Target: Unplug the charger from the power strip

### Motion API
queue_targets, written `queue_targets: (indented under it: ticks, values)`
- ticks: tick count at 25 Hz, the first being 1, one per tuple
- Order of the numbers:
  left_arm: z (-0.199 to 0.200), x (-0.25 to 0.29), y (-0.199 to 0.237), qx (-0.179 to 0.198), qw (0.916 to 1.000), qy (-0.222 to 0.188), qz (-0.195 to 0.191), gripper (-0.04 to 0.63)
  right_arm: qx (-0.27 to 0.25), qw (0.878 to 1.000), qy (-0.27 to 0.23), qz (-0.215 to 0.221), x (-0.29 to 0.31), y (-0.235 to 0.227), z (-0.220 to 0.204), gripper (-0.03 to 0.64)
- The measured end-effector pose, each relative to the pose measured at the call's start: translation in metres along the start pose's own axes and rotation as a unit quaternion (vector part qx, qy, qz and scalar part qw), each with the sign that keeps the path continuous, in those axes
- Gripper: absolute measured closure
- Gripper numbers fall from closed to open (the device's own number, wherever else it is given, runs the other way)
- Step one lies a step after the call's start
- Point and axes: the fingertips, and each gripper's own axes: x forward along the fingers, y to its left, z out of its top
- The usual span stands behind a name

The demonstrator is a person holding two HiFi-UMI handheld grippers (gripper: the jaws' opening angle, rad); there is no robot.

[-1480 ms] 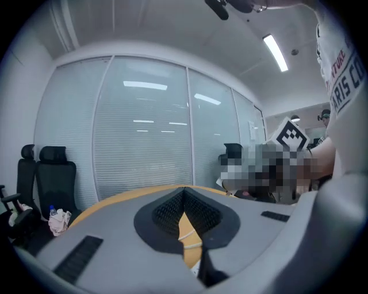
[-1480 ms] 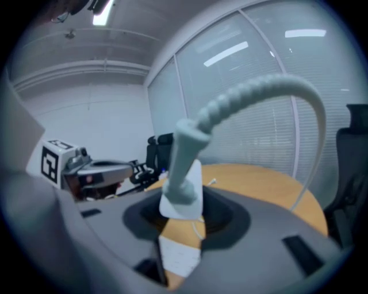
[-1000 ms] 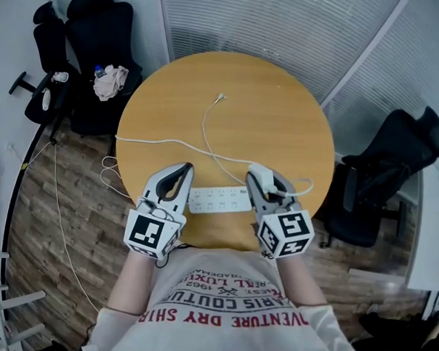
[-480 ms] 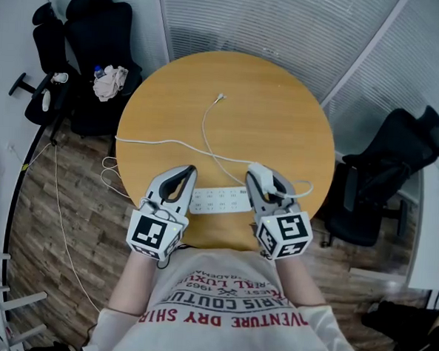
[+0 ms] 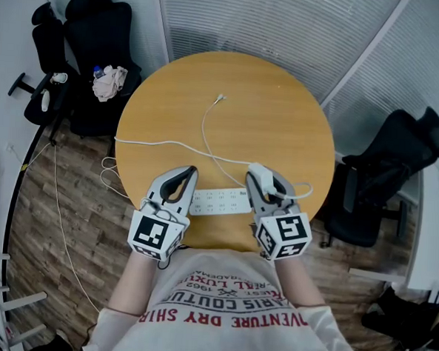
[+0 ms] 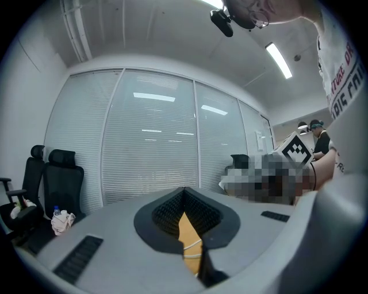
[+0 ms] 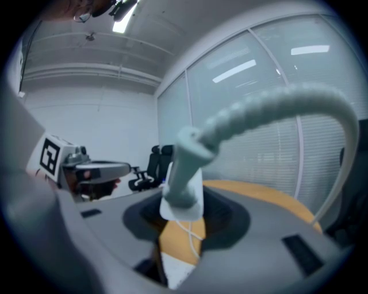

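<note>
A white power strip [image 5: 218, 201] lies near the front edge of the round wooden table [image 5: 232, 97]. My right gripper [image 5: 263, 183] hovers at the strip's right end, shut on the white charger [image 5: 261, 171]. In the right gripper view the charger [image 7: 183, 198] sits between the pads, and bare wood shows between it and the strip's end [image 7: 175, 271]. Its thin white cable [image 5: 207, 133] loops across the table. My left gripper [image 5: 184, 170] is by the strip's left end, shut with nothing in it; only a slit of table shows past its tips [image 6: 190, 229].
The strip's own cord [image 5: 144, 140] runs left over the table's edge to the wooden floor. Black office chairs stand at the left [image 5: 95, 30] and right [image 5: 398, 160]; the left one carries a cloth [image 5: 110, 83]. Blinds close off the far side.
</note>
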Motion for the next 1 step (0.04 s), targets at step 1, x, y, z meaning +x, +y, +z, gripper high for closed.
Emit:
queue_targets:
  ticks: [1]
  values:
    - [-0.0002, 0.0006, -0.0007, 0.001, 1.0, 0.0, 0.0, 0.563, 0.0, 1.0, 0.0, 0.0, -0.0002, -0.0004, -0.0003, 0.462]
